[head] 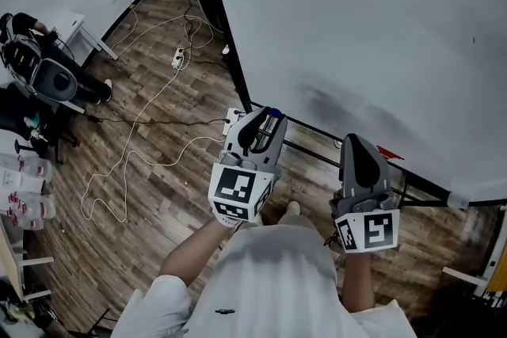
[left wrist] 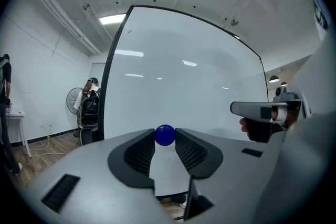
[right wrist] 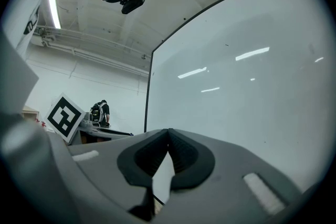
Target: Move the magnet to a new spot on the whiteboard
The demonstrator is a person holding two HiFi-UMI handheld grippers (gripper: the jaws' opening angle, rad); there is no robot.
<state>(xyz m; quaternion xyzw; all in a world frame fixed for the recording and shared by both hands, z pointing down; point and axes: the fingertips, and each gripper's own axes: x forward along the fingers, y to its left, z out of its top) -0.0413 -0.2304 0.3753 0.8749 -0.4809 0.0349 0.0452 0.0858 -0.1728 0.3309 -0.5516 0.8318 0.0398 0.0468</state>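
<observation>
1. Your left claw (left wrist: 165, 140) is clenched on the small round blue magnet (left wrist: 165, 135). The ball sits at the very tips, with one dark ribbed pad on each side of it.
2. Your right claw (right wrist: 168, 132) is closed with nothing between its jaws. It only waits in front of the board.
3. So the magnet is not on the large white whiteboard (left wrist: 184, 86) now. It is carried in the left claw, and in the head view it appears close to the board's black frame (left wrist: 108, 81), low on the left side.
4. The relation that matters: the white surface lies straight ahead of the left claw's tips and spreads away to your right. The magnet is a ball, so it has no long axis to line up.
5. I judge that the next move is a push forward to a spot to the right of the frame. Loosen the claw only when the magnet clings, otherwise it may drop to the wooden floor (head: 158, 170).
</observation>
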